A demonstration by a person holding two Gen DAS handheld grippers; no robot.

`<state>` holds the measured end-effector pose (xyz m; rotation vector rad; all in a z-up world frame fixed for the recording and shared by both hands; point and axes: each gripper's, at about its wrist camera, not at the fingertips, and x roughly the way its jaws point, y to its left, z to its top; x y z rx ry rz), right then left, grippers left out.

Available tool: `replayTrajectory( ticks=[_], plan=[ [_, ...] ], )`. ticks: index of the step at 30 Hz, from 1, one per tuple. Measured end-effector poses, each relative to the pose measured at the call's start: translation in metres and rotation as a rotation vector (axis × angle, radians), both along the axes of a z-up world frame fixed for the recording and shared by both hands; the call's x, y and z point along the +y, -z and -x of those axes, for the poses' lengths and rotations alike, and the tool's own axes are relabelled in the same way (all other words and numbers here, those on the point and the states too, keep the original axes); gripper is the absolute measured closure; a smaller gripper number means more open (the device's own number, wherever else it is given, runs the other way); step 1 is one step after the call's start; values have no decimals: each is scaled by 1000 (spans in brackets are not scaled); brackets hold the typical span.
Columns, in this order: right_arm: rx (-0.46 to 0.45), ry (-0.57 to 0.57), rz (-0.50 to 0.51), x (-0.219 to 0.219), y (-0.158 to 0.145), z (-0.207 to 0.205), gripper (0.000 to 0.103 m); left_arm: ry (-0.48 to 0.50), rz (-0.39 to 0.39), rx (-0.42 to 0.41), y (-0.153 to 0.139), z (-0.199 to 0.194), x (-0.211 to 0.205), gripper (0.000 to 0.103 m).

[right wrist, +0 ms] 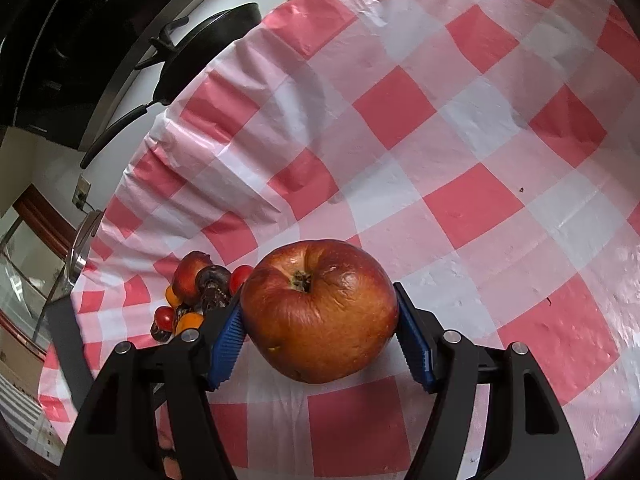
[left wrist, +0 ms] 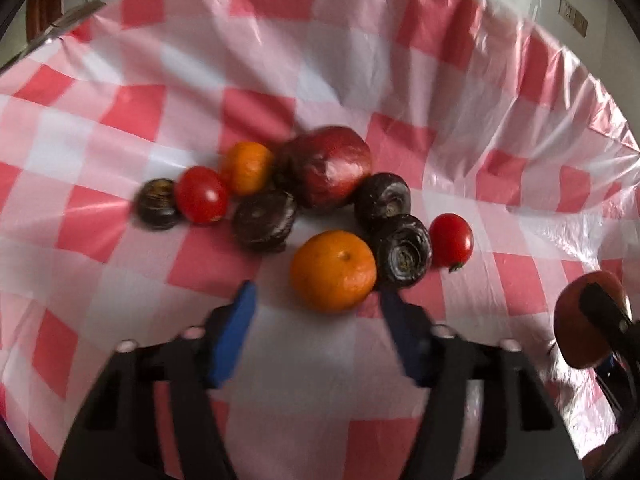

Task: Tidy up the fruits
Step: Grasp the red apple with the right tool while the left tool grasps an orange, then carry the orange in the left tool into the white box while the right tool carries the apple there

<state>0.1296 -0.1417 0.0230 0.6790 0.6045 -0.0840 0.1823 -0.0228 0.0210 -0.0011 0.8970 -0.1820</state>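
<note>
In the left wrist view a pile of fruit lies on the pink checked tablecloth [left wrist: 360,60]: a large orange [left wrist: 333,270], a smaller orange [left wrist: 246,168], a dark red apple [left wrist: 328,166], two cherry tomatoes [left wrist: 201,195] [left wrist: 451,240] and several dark round bulbs [left wrist: 404,250]. My left gripper [left wrist: 316,290] is open, its blue fingertips reaching either side of the large orange's near edge without pressing it. My right gripper [right wrist: 318,296] is shut on a wrinkled red-brown apple [right wrist: 320,312], held just above the cloth; this apple [left wrist: 588,320] also shows at the right edge of the left wrist view.
The fruit pile [right wrist: 200,296] lies left of the right gripper. A black pan [right wrist: 208,52] with a long handle rests on the white counter beyond the cloth's crumpled edge. A wide stretch of checked cloth [right wrist: 480,140] lies ahead and to the right.
</note>
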Motion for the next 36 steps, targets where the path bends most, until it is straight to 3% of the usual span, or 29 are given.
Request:
replayTrajectory(
  ticks=[2,3,11,18,27,31,36],
  plan=[
    [-2,-3,8,1,0,0,36,12,15,-3,-1,-3,-1,58],
    [-5,-6,14,2,-1,0,36,17,12,-7,-1,-3,-2,60],
    [-38,-13,48,6,-4,2,36,-17,-61,-119,-16,32,3,61],
    [-59,14,82,7,-6,5,36,-72,-61,-169,-32,65,9,61],
    [-47,-7,76,9,-9,2,36,-185,-47,-186,-41,150,49,61],
    [-1,-76,4,7,-2,-2,36,-203,-82,-168,-37,193,69,61],
    [20,-125,-61,30,1,43,36,-227,-132,-163,-31,237,95,61]
  ],
)
